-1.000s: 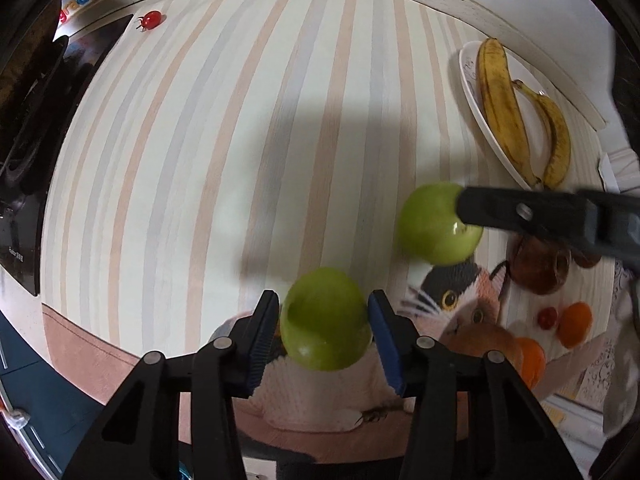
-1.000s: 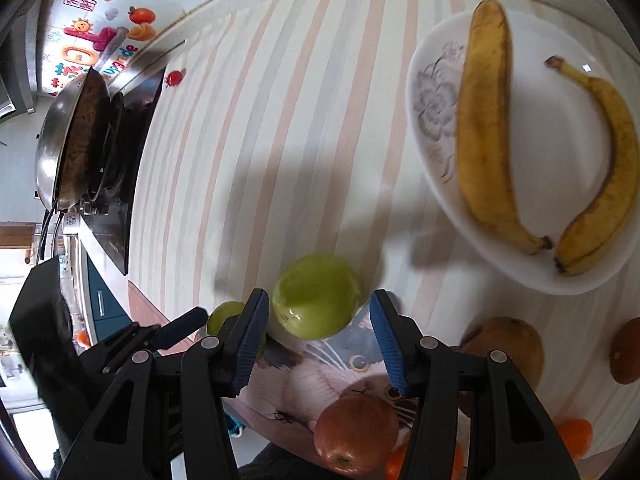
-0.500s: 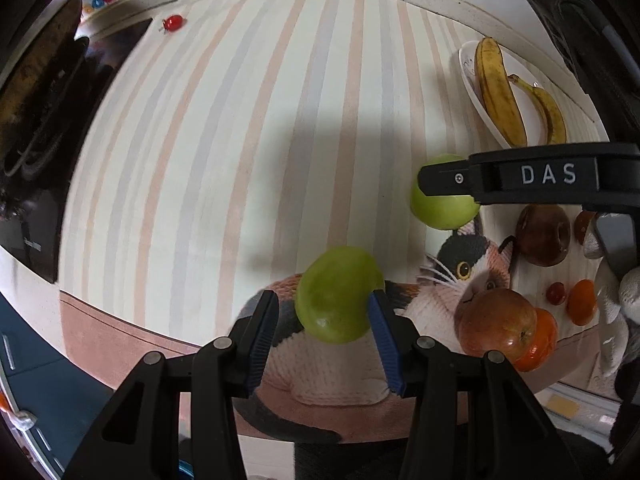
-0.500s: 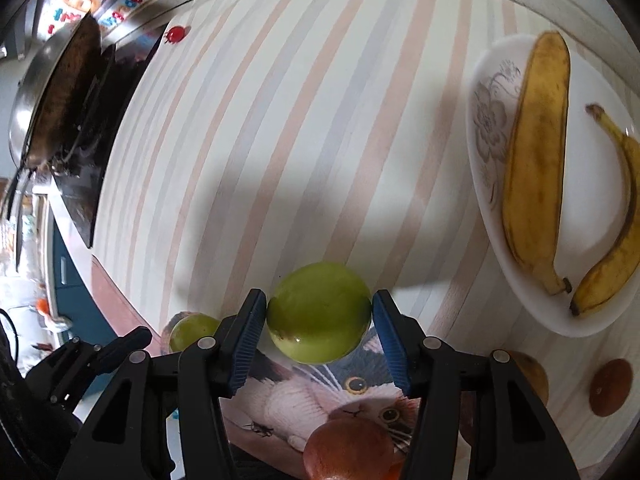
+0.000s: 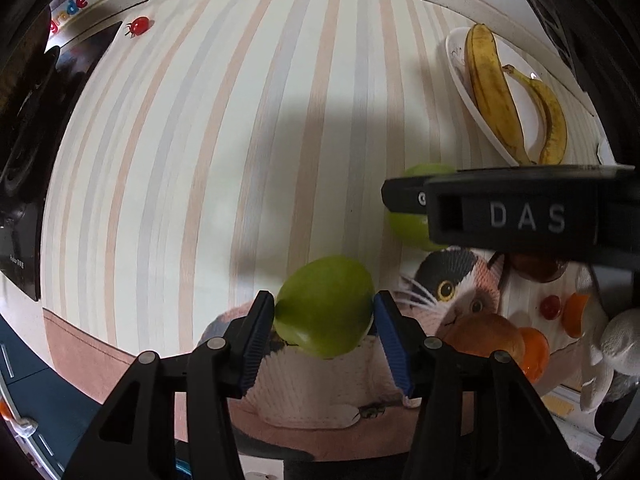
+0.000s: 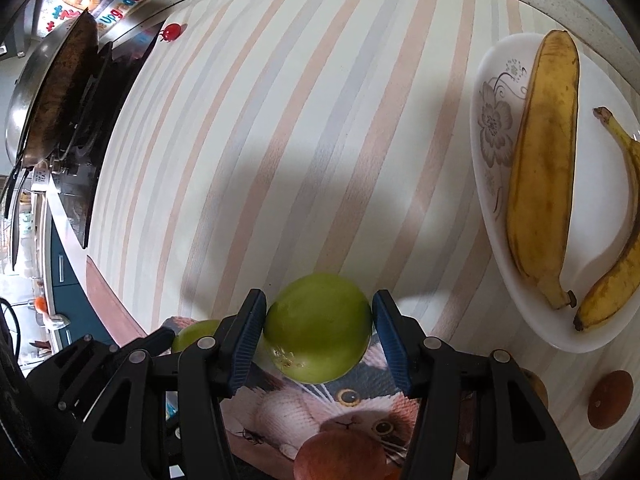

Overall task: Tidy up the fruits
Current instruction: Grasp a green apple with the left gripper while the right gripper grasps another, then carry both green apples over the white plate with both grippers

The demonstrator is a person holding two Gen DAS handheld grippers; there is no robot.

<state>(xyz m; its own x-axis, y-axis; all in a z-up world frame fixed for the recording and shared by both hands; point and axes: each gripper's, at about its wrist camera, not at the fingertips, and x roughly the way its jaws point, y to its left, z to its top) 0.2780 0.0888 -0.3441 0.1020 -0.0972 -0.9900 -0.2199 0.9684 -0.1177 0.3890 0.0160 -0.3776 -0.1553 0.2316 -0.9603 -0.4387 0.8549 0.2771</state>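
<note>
My left gripper (image 5: 324,316) is shut on a green apple (image 5: 326,312) and holds it above the cat-print mat (image 5: 320,400). My right gripper (image 6: 318,328) is shut on a second green apple (image 6: 318,328), also lifted over the mat's edge (image 6: 360,404). In the left wrist view the right gripper's body crosses at the right and partly hides that second apple (image 5: 408,224). The left gripper's apple (image 6: 196,334) shows at the lower left of the right wrist view. A white plate (image 6: 496,128) at the right carries two bananas (image 6: 544,152).
A reddish apple (image 5: 480,336), oranges (image 5: 572,314), a small tomato (image 5: 550,306) and brown fruits (image 6: 610,398) lie at the right by the mat. A stove with a pan (image 6: 52,92) stands at the left. The striped counter (image 5: 240,140) spreads ahead.
Both grippers closed on their green apples and lifted them off the counter. The right gripper moved up and across the left wrist view.
</note>
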